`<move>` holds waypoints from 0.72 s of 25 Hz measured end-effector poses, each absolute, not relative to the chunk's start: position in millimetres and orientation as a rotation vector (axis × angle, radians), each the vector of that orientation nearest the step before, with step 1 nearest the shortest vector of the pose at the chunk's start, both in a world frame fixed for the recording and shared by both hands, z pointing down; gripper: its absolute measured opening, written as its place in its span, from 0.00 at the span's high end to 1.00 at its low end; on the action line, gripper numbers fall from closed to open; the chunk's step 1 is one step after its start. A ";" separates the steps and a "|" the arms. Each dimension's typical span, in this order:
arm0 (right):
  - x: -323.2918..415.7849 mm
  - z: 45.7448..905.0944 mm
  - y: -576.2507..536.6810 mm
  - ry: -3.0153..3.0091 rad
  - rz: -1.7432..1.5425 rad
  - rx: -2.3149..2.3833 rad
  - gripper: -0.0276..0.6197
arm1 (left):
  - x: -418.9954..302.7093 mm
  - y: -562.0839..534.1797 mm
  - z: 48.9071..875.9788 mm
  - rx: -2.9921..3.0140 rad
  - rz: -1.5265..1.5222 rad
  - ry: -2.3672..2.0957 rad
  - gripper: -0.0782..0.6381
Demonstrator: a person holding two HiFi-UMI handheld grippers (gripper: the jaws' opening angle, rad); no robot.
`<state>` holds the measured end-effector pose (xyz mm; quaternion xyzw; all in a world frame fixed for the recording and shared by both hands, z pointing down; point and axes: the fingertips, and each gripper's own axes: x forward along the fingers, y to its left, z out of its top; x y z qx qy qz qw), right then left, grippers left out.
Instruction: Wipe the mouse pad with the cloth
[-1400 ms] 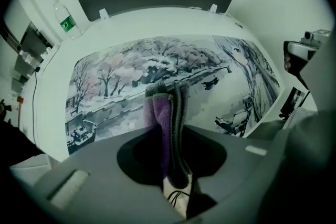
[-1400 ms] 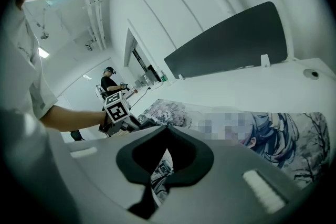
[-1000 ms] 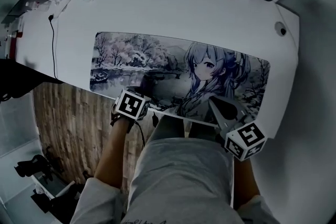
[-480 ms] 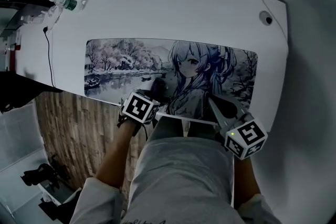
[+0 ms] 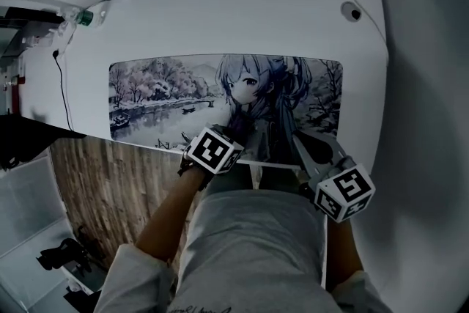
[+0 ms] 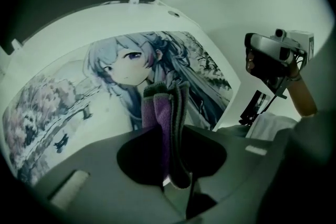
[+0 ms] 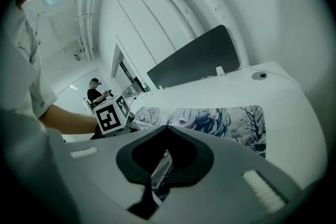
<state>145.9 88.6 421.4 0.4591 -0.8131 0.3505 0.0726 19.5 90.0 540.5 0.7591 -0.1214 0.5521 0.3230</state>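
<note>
Left gripper (image 6: 167, 136) holding the cloth (image 6: 160, 107) on the mouse pad (image 5: 161, 95)

The left gripper's jaws are clenching a folded purple-grey cloth, whose end is lying on the printed mouse pad near its 6 o'clock edge. The right gripper (image 7: 161, 164) is pinching the pad's near edge toward 5 o'clock on the white desk (image 5: 220, 11).
</note>
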 end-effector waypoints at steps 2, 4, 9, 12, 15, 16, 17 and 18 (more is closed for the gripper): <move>156.0 422.4 93.7 -2.429 1.061 1.409 0.95 | 38.4 97.7 541.1 2.014 1.463 -0.272 0.74; 166.1 423.0 99.0 -2.413 1.068 1.441 0.95 | 55.2 105.7 543.5 2.025 1.474 -0.230 0.74; 189.7 425.2 113.2 -2.383 1.085 1.516 0.95 | 101.1 122.1 544.1 2.056 1.462 -0.133 0.74; 202.9 425.8 121.2 -2.359 1.098 1.564 0.95 | 131.6 132.5 542.4 2.090 1.451 -0.061 0.74; 216.4 427.1 129.2 -2.332 1.113 1.610 0.95 | 153.2 142.2 541.9 2.094 1.485 0.003 0.74; 220.7 428.0 132.0 -2.323 1.118 1.626 0.95 | 159.9 145.1 541.7 2.097 1.494 0.023 0.74; 224.8 428.7 134.5 -2.315 1.122 1.643 0.95 | 166.4 147.5 541.4 2.102 1.502 0.042 0.74; 228.8 429.2 137.0 -2.306 1.126 1.659 0.95 | 172.6 149.7 541.1 2.109 1.510 0.060 0.74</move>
